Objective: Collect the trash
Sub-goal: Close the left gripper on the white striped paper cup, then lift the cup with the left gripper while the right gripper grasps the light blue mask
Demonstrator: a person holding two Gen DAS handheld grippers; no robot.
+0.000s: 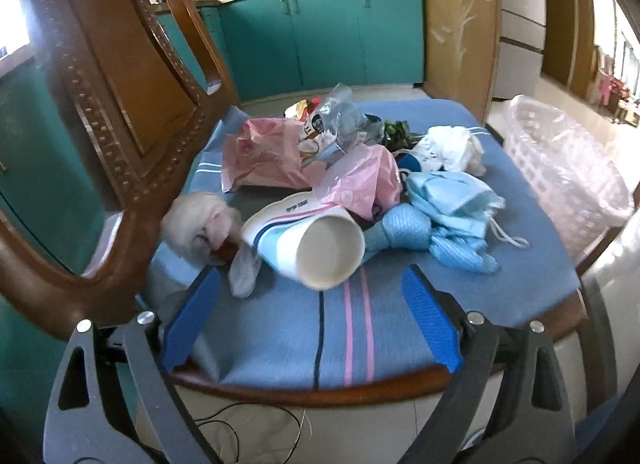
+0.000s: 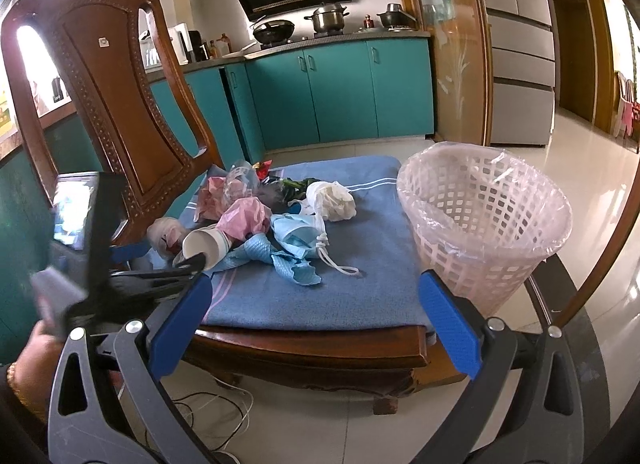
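Two tools hang wide open over a wooden chair seat covered with a blue striped towel (image 1: pixel 280 328), neither grasping anything. The left tool (image 1: pixel 312 324) sits low at the seat's near edge, its blue pads spread either side of a white paper cup with blue and pink stripes (image 1: pixel 312 248), which lies on its side at 12 o'clock from the tool, mouth facing the camera, just ahead of the fingertips and not touching them. At 10 o'clock from the cup lies a crumpled white tissue wad (image 1: pixel 196 223) with something red tucked under it; the blur makes it hard to say what. At 3 o'clock from the cup rest a light blue knitted cloth (image 1: pixel 404 232) and a pale blue face mask with white ear loops (image 1: pixel 452 195). Crumpled pink plastic bags (image 1: pixel 264 155) and a white plastic bag (image 1: pixel 448 147) are heaped behind.

The right tool (image 2: pixel 316 324) is released too, held back from the seat. A white lattice plastic waste basket lined with a clear bag (image 2: pixel 484 232) stands at its 1 o'clock, beside the seat's right edge.
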